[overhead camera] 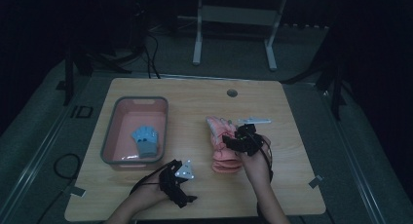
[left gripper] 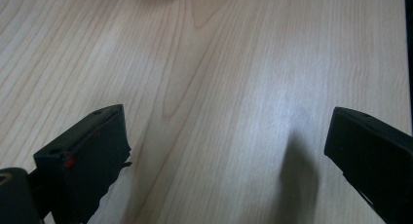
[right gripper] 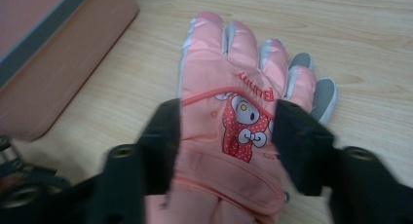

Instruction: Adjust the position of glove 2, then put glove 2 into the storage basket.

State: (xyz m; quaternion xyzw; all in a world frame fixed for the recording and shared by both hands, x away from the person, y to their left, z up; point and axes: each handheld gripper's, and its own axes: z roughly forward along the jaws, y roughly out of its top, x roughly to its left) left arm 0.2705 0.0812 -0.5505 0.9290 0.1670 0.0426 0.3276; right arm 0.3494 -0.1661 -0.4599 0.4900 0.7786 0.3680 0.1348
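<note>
Right tongs straddle the pink glove
Jaws open, either side of its palm; glove lies flat beside the bin, long axis running away from them; left tongs open, well apart.

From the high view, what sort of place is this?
Likely a dim lab or data-collection room, not a home: one wooden table on grey carpet, taped markers at its corners, cables trailing over the floor, a white desk frame behind.
</note>
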